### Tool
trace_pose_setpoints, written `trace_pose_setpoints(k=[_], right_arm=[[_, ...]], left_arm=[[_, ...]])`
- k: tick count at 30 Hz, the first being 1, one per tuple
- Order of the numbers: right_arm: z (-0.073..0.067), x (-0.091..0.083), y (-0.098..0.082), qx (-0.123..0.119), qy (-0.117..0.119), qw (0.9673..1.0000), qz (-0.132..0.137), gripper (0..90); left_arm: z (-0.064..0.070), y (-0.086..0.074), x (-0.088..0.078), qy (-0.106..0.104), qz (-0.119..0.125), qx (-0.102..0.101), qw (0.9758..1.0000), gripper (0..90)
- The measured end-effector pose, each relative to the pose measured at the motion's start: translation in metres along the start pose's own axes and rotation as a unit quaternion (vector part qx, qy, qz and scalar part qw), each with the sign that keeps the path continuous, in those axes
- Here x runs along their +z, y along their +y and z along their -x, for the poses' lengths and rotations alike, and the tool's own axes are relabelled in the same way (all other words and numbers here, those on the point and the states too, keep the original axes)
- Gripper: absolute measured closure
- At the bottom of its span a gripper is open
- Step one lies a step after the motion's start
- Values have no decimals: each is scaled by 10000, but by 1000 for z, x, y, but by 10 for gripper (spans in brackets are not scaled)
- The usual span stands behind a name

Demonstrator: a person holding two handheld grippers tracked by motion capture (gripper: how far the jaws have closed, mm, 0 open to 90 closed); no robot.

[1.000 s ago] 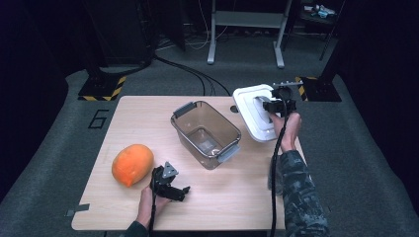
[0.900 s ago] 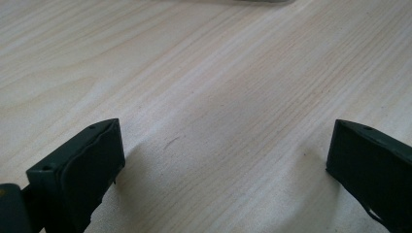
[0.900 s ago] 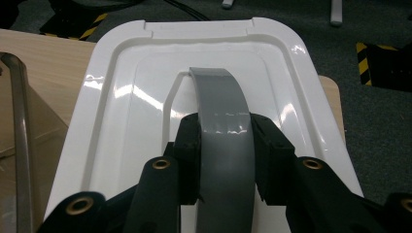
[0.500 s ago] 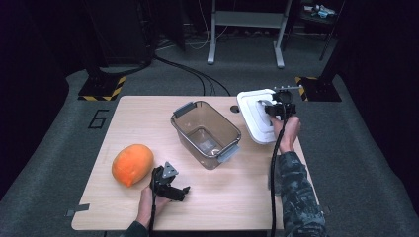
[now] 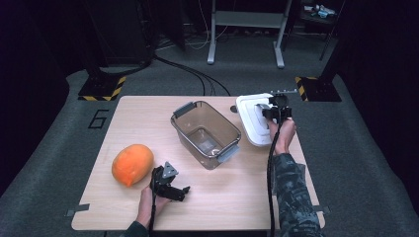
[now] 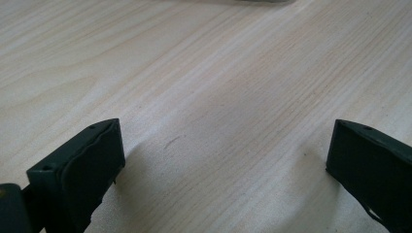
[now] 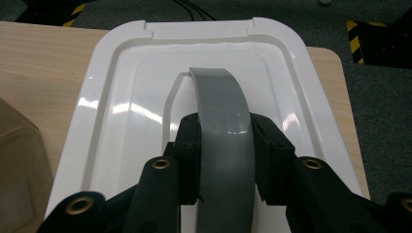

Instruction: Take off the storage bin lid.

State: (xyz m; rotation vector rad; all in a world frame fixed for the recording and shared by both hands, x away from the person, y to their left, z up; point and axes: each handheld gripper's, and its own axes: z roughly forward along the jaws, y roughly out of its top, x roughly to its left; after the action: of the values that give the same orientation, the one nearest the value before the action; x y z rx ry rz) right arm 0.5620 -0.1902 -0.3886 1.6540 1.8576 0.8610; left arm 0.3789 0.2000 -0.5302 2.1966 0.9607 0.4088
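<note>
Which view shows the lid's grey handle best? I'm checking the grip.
The right gripper view: the grey handle arches large between the right gripper's pads. The high view shows the white lid small, handle mostly hidden.

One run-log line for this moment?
right tongs: shut on lid handle | lid: on table | left tongs: open, empty | container: uncovered
</note>
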Motion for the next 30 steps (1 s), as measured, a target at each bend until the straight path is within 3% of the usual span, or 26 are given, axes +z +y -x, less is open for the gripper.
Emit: trace_pose_setpoints(k=[24, 30], right_arm=[[-8, 35, -17, 19, -34, 9999, -102, 665], [-7, 43, -20, 125, -14, 9998, -130, 665]], left_arm=[[0, 0, 0, 0, -3, 0, 10000, 1], [0, 0, 0, -1, -2, -2, 10000, 1]])
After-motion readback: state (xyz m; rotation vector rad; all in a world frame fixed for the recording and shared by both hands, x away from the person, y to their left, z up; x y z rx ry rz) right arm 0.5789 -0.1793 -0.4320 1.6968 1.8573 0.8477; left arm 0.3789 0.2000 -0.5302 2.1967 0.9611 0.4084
